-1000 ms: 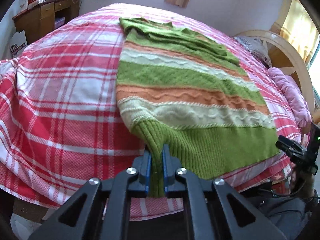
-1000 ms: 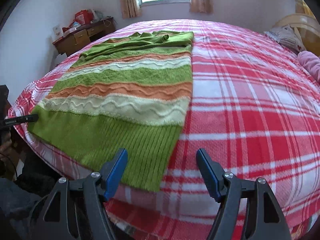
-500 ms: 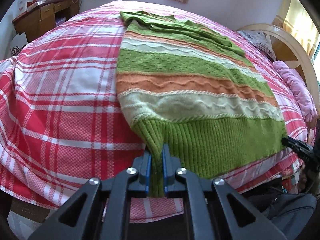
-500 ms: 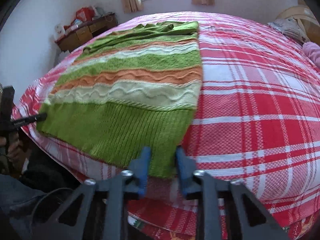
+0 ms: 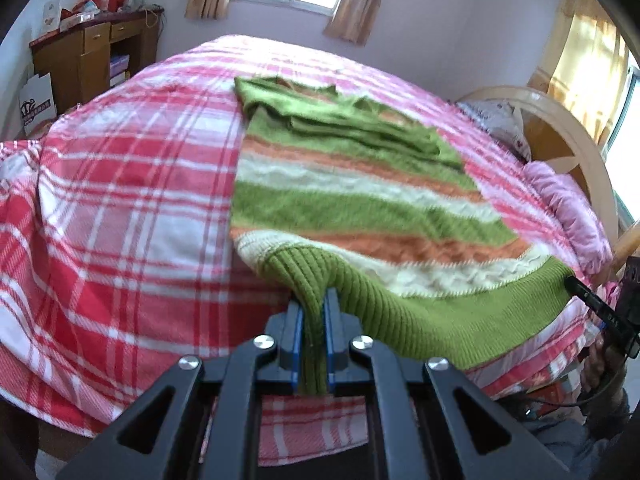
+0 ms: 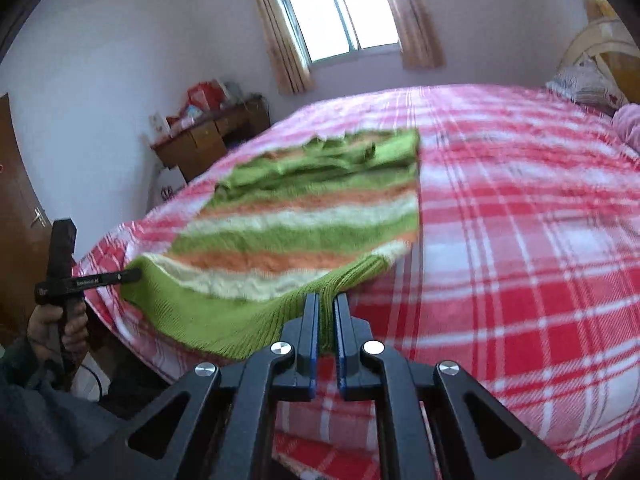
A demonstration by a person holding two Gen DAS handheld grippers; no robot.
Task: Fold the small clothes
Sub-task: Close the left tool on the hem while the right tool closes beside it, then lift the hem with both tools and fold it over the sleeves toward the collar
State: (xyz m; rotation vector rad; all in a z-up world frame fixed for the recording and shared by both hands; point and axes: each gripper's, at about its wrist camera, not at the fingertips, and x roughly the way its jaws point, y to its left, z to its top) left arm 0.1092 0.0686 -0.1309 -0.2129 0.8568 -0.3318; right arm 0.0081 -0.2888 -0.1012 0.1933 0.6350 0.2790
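1. The striped sweater (image 5: 360, 208) lies flat on the plaid bedspread (image 5: 120, 208), its long axis running from the ribbed green hem (image 5: 420, 312) at the bed's near edge away toward the window (image 6: 340, 20), where the collar end is already bunched.
2. The hem sags in a shallow curve between its two corners, both raised just off the bedspread.
3. The left gripper (image 5: 313, 316) is clamped on the hem's left corner; the right gripper (image 6: 327, 312) is clamped on the right corner, ribbing pinched between its blue pads.
4. Both hands sit at the hem end, equally near; the rest of the sweater lies ahead of both, so the fold would probably carry the hem forward along that axis toward the collar.
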